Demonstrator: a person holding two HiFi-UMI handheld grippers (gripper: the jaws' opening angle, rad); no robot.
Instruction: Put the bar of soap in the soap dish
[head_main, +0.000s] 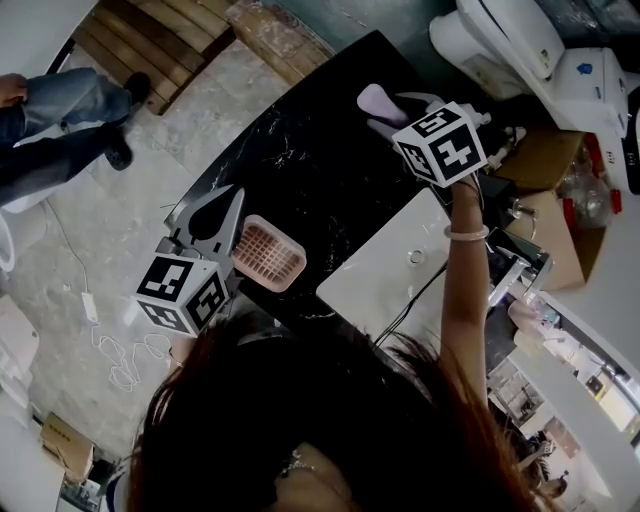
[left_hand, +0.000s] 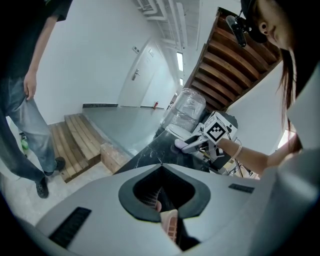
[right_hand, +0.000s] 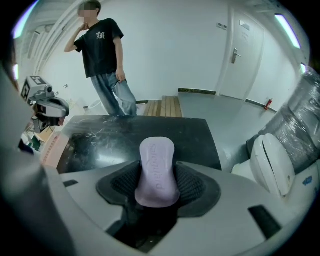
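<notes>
Right gripper view: right gripper (right_hand: 157, 164) jaws clamp the soap (right_hand: 156, 175), long axis pointing ahead; dish (right_hand: 54, 145) lies well left, beside the closed left gripper (head_main: 236, 195)

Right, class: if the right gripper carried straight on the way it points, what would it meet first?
Probably the black countertop, led by the bar of soap that the right gripper has between its jaws. How close is unclear. The soap dish lies off to the side.

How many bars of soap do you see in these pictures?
1. The lilac bar of soap is between the right tongs, over the black counter. The pink soap dish holds none. Others may be hidden.
</notes>
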